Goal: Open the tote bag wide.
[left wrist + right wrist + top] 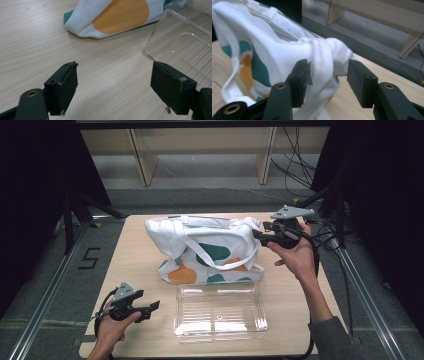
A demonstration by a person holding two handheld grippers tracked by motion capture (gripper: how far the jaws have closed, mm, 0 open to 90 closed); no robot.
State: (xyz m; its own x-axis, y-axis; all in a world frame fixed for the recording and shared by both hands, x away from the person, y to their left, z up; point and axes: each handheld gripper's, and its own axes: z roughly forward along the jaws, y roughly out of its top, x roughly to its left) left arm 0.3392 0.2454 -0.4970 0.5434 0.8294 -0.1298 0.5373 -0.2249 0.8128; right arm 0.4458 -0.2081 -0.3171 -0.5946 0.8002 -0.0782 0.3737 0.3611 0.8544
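Note:
A white tote bag [200, 247] with green and orange blobs stands slumped on the far half of the wooden table [137, 270]. In front of it lies a clear plastic box [220, 312], with nothing seen inside. My right gripper [257, 234] is at the bag's upper right corner. In the right gripper view its jaws stand apart around a bunched fold of the bag [322, 55], so the right gripper [328, 80] is open. My left gripper [155, 306] hovers low and open over bare table just left of the box [185, 32], with the bag's bottom corner [120, 15] ahead of the left gripper [113, 85].
Beyond the table's far edge are a wooden shelf frame [145, 165] and cables [300, 175] on the floor. Metal rails [370, 305] run along both sides. A "5" marking [89, 258] sits on the floor at left.

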